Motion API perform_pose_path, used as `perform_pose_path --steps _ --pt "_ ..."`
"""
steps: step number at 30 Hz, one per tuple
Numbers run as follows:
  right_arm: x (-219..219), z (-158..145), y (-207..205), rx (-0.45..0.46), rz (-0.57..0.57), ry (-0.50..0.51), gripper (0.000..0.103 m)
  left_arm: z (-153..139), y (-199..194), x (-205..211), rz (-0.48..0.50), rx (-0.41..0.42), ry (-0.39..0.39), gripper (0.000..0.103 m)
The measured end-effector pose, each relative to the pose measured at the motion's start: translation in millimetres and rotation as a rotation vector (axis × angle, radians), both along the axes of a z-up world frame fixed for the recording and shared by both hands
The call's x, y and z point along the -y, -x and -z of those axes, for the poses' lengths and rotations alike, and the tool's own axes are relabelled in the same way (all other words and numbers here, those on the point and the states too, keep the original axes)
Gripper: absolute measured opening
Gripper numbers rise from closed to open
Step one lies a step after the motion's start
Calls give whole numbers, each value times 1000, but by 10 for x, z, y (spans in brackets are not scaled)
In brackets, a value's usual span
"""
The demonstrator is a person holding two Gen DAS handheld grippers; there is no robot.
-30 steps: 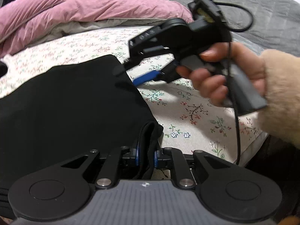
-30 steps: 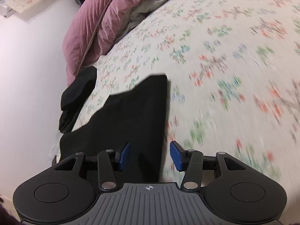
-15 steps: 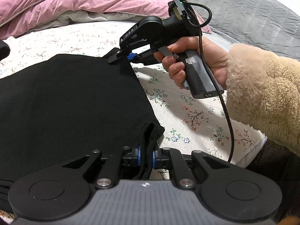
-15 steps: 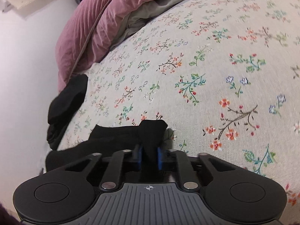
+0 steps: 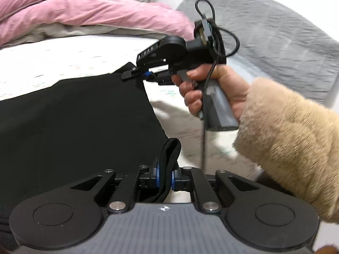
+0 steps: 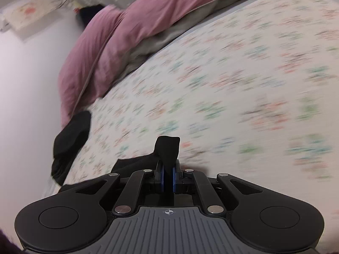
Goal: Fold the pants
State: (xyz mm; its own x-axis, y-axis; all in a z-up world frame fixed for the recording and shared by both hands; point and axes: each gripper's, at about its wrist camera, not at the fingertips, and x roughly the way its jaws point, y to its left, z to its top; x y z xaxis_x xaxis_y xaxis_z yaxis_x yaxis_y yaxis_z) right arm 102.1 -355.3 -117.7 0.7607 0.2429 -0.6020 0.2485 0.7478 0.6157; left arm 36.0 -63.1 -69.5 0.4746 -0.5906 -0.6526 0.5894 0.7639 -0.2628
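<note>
Black pants (image 5: 74, 127) lie spread on the floral bed sheet (image 6: 233, 84). My left gripper (image 5: 165, 175) is shut on a thick folded edge of the pants at their near right corner. In the left wrist view my right gripper (image 5: 137, 75), held by a hand (image 5: 211, 89) in a tan fleece sleeve (image 5: 286, 144), pinches the far right corner of the cloth. The right wrist view shows that gripper (image 6: 168, 177) shut on the pants' corner (image 6: 167, 150), which sticks up between the blue pads. The right edge of the pants hangs raised between both grips.
A pink duvet (image 5: 84, 10) is bunched at the head of the bed, with a grey blanket (image 5: 275, 42) to the right. Another black garment (image 6: 70, 135) lies at the bed's left edge by the wall. A cable (image 5: 204, 127) dangles from the right gripper.
The right gripper, open a second ago, has shut on the pants' far corner. Both grippers have since risen and moved, lifting the right edge of the pants off the sheet.
</note>
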Motion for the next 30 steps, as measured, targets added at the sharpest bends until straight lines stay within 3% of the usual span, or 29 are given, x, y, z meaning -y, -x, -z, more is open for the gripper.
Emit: perform_pose_path --steps 5,10,22,30 --pt "531 -184 479 -32 90 57 5 -85 26 265 27 -45 120 35" --pt "643 -427 656 -48 103 106 5 -138 13 98 -44 -94 205 35" --pt "-322 -901 -99 -4 -31 187 6 -274 12 -776 -305 -69 299 35" --pt "-1171 -987 -659 -21 -144 259 6 -128 4 -1410 -451 -110 371 35"
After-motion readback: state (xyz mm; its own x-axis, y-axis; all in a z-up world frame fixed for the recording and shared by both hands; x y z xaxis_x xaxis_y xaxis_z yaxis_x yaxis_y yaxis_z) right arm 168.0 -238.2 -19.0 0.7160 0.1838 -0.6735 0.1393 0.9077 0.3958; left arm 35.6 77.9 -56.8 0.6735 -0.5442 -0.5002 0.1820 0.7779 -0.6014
